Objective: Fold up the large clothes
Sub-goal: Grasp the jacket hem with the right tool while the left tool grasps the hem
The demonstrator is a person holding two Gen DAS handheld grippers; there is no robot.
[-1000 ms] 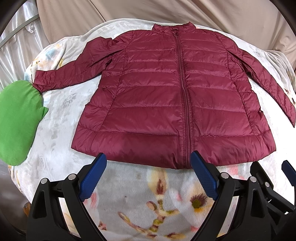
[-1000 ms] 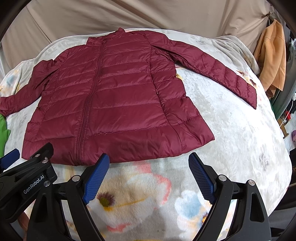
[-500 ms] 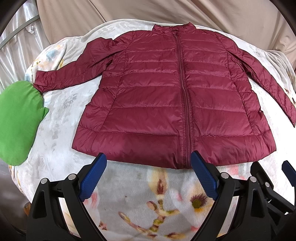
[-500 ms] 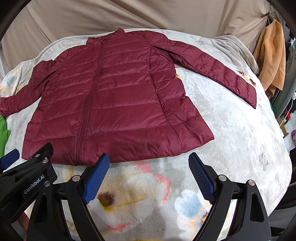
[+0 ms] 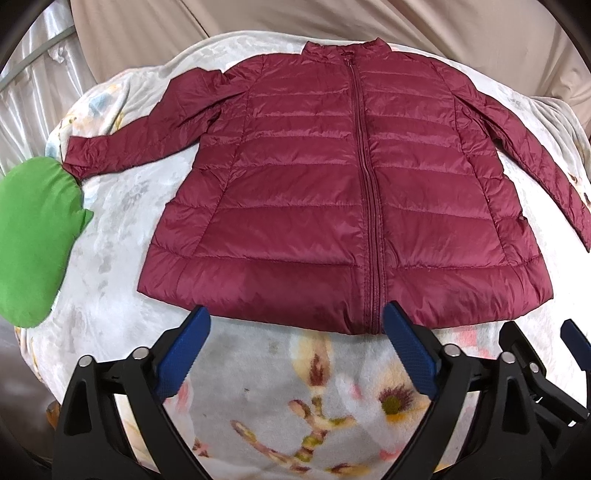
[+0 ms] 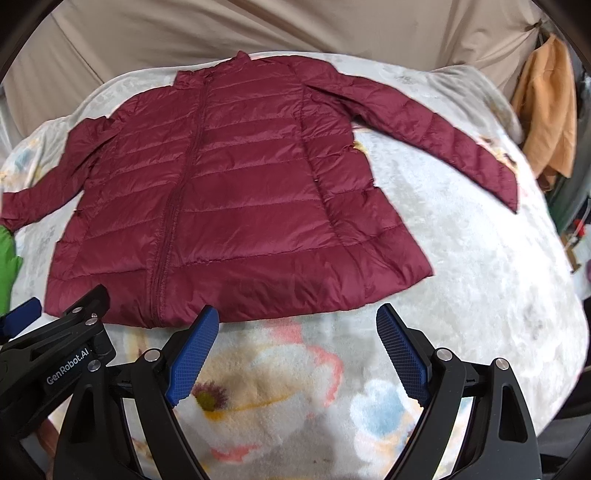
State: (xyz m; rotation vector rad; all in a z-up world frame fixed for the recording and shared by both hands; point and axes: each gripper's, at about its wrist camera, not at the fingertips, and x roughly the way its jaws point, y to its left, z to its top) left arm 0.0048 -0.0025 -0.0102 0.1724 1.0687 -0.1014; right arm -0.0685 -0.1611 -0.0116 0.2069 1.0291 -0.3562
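A maroon quilted puffer jacket (image 5: 332,192) (image 6: 229,199) lies flat and zipped up on a floral blanket, collar at the far side, both sleeves spread outward. My left gripper (image 5: 297,321) hovers just short of the hem near the zipper's bottom end, open and holding nothing. My right gripper (image 6: 297,321) stands open over the blanket just short of the hem's right half, also with nothing between its blue pads. The left gripper's body (image 6: 55,354) shows at the lower left of the right wrist view.
The floral blanket (image 5: 295,406) covers a rounded bed surface. A green cloth (image 5: 33,240) lies at the left edge by the left sleeve cuff. An orange garment (image 6: 550,110) hangs at the far right. Beige fabric (image 5: 332,22) backs the bed.
Both grippers have shifted only slightly; the right wrist view has edged forward and tilted a little. The jacket has not moved and both grippers stay open.
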